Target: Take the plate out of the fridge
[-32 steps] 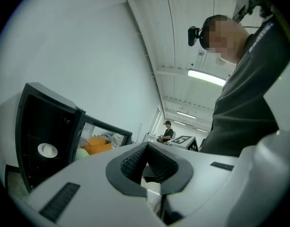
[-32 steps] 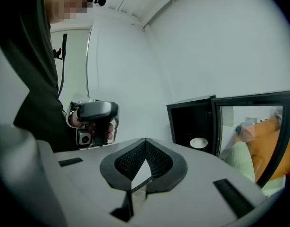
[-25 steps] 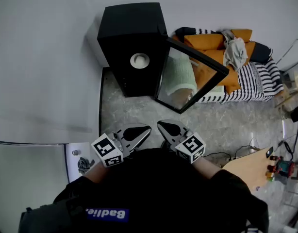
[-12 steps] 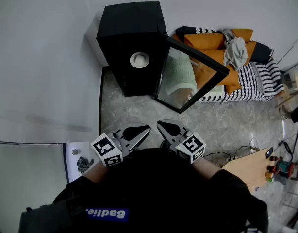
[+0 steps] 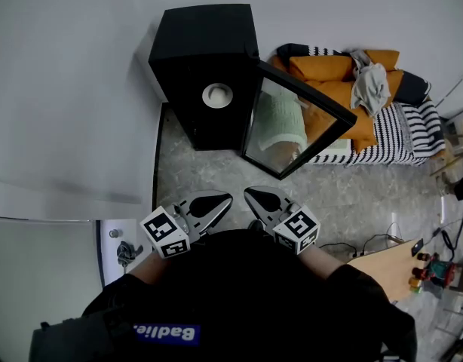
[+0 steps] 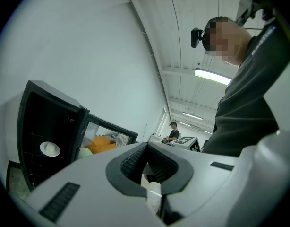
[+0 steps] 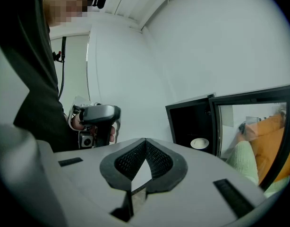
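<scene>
Black fridge (image 5: 205, 40) holds white plate (image 5: 217, 93); left claw (image 6: 146, 145) and right claw (image 7: 146, 140) pinched together.

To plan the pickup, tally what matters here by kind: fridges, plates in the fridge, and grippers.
fridge: 1
plate: 1
grippers: 2, the left gripper and the right gripper
total: 4

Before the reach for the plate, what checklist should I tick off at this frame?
1. Fridge door open: ok.
2. Plate in sight inside: ok.
3. Left tongs empty: ok.
4. Right tongs empty: ok.
5. Tongs opened for a grasp: not ok, both shut.
6. Tongs at the plate: not ok, both held well short of the fridge.
</scene>
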Action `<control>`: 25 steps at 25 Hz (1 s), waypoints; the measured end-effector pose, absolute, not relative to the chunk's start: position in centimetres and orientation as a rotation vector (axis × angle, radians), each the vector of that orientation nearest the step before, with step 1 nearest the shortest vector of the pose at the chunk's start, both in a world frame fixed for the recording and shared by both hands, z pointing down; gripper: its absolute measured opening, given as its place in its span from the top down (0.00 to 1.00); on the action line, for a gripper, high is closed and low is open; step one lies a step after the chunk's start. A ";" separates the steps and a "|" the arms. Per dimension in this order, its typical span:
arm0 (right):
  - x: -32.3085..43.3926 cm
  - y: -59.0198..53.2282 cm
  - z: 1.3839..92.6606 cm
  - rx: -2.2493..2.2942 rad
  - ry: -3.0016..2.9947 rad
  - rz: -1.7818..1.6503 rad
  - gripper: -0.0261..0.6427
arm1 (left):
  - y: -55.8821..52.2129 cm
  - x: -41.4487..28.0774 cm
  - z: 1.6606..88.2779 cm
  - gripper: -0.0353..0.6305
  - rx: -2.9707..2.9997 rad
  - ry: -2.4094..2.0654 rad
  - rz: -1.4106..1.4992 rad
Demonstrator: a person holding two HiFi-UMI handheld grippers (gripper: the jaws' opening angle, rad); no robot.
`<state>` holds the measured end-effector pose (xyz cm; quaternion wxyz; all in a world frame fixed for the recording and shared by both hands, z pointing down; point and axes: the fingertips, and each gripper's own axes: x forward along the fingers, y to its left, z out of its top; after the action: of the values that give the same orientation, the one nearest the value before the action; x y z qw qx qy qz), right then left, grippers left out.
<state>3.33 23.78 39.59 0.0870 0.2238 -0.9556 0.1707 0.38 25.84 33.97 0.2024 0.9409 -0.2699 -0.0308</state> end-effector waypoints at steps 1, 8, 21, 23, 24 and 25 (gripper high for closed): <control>3.6 23.7 39.5 0.652 -2.841 0.517 0.95 | 25.6 0.7 34.0 0.94 2.620 -0.766 -0.084; 6.1 22.0 40.5 0.574 -2.857 0.539 0.95 | 23.5 2.1 34.7 0.94 2.540 -0.896 -0.123; 9.7 18.9 43.2 0.506 -2.841 0.596 0.95 | 19.5 3.0 36.5 0.94 2.422 -1.070 -0.165; 9.2 18.0 42.9 0.502 -2.835 0.595 0.95 | 18.4 2.3 36.8 0.94 2.410 -1.082 -0.174; 8.9 17.5 42.8 0.505 -2.833 0.593 0.95 | 17.7 1.8 37.0 0.94 2.405 -1.086 -0.177; 8.6 16.9 42.8 0.511 -2.829 0.590 0.95 | 17.0 1.4 37.2 0.94 2.402 -1.089 -0.179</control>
<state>8.60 16.90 42.80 0.1033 0.1732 -0.9588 0.2000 1.38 17.02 37.21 0.2467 0.8805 -0.3994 -0.0656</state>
